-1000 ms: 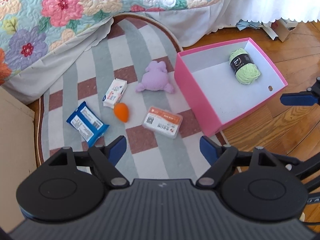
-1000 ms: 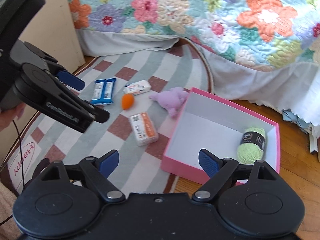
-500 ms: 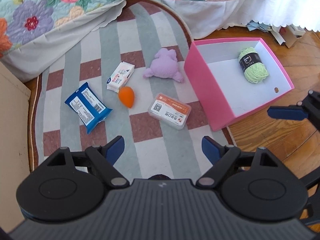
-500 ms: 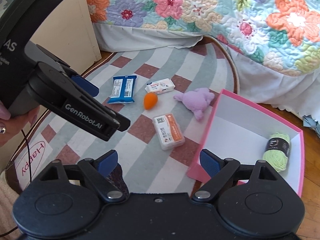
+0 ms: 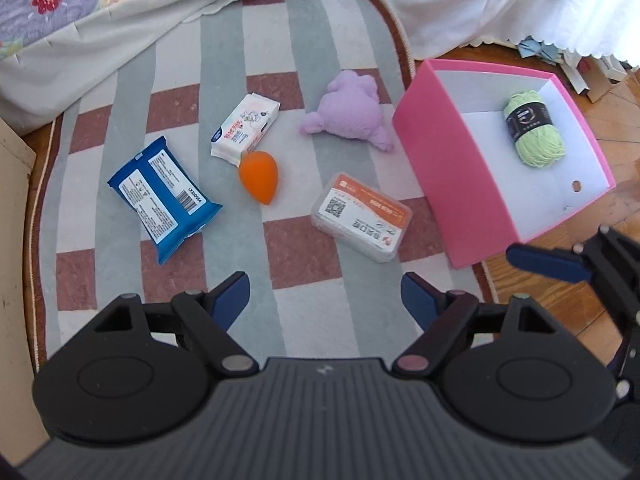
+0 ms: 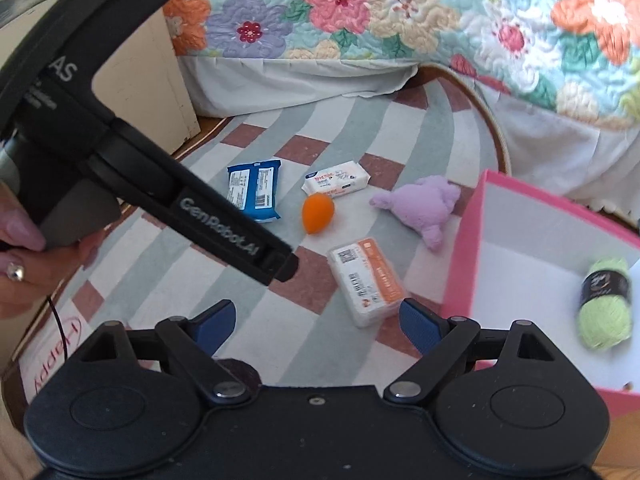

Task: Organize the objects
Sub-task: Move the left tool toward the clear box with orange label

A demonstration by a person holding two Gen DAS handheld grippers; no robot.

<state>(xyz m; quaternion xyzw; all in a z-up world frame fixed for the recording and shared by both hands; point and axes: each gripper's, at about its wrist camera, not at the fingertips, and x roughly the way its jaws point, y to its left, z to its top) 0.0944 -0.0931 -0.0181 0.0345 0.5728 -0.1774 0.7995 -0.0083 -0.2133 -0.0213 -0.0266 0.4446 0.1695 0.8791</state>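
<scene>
A pink box [image 5: 448, 168] [image 6: 460, 264] stands on the right, with a green yarn ball [image 5: 534, 128] [image 6: 606, 306] inside. On the rug lie a purple plush toy [image 5: 352, 114] [image 6: 424, 208], an orange egg-shaped sponge [image 5: 259, 176] [image 6: 317, 213], a white wipes pack [image 5: 245, 129] [image 6: 336, 179], a blue packet [image 5: 164, 196] [image 6: 254, 190] and a clear case with an orange label [image 5: 360, 216] [image 6: 366, 280]. My left gripper [image 5: 325, 300] is open and empty above the rug, short of the case. My right gripper [image 6: 316, 320] is open and empty near the case.
A checked oval rug [image 5: 312, 280] lies on a wood floor [image 5: 560, 292]. A bed with a floral quilt [image 6: 400, 12] and white skirt borders the far side. A beige cabinet [image 6: 152, 80] stands at the left. Paper scraps [image 5: 592, 76] lie beyond the box.
Both grippers have moved forward and lower toward the objects on the rug, which now look larger. Both stay open. No object has moved.
</scene>
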